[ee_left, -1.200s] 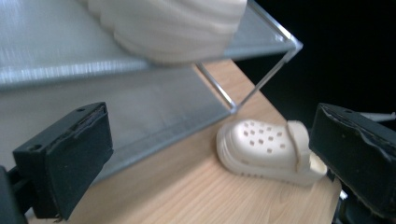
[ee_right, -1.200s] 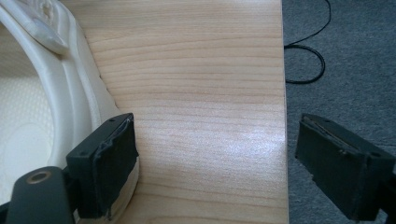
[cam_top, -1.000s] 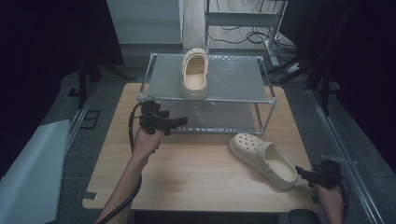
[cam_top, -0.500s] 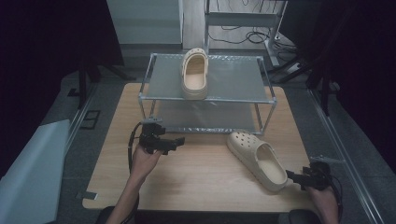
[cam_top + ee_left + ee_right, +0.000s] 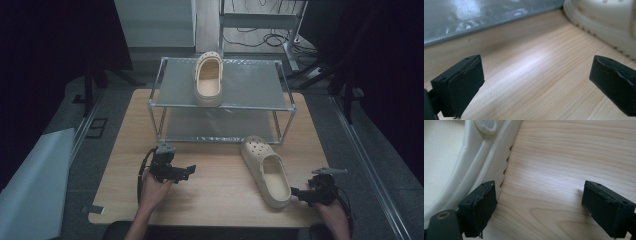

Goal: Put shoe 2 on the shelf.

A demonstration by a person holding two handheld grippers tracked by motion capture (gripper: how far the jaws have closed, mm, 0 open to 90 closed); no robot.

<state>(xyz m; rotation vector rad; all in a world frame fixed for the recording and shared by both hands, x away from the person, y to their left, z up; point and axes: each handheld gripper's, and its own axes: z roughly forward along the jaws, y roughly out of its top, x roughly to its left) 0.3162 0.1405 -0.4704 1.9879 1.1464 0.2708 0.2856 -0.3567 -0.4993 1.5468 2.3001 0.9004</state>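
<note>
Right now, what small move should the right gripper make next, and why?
Probably slide the right gripper sideways so the clog's heel rim comes between the jaws. They stand open with only bare table between them, and one pad sits just beside the sole edge.

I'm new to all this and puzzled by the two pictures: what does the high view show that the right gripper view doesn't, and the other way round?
The high view takes in the metal rack, a second shoe on its top shelf, both hands, and the left gripper.

The right gripper view shows up close the right gripper with its jaws wide apart over bare wood, nothing between them, one black pad beside the shoe's ridged sole.

Both show the cream shoe lying on the wooden table.
</note>
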